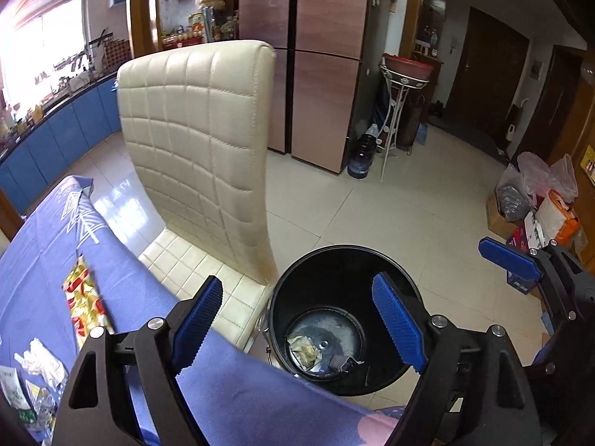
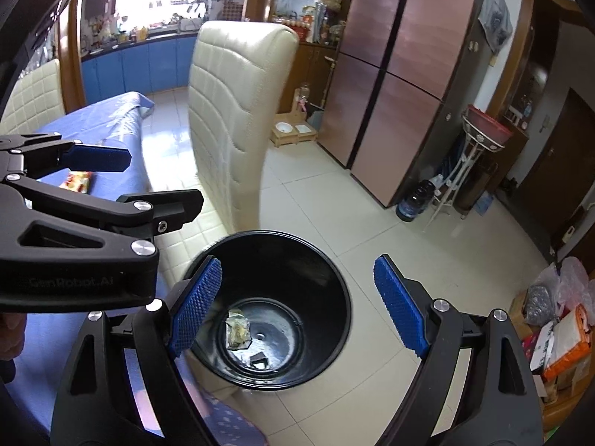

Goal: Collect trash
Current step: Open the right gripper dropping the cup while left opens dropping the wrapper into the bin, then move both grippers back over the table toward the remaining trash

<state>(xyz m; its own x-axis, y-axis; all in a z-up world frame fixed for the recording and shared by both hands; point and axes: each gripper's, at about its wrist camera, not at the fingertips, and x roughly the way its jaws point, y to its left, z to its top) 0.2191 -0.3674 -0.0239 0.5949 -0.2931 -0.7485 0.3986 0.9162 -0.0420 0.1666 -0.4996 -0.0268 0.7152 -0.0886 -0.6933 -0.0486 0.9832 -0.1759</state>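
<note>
Two grippers hung over the black bin [image 1: 346,319] beside the cream chair [image 1: 197,141]: the left gripper [image 1: 297,319] and right gripper [image 2: 297,304] both had fingers spread, pinching nothing. Crumpled wrappers [image 2: 238,332] lay on the bin's bottom; a gold-red wrapper [image 1: 83,301] lay on the blue-clothed counter [image 1: 230,390].

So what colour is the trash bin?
Black trash bin, clearest in the right wrist view.
</note>
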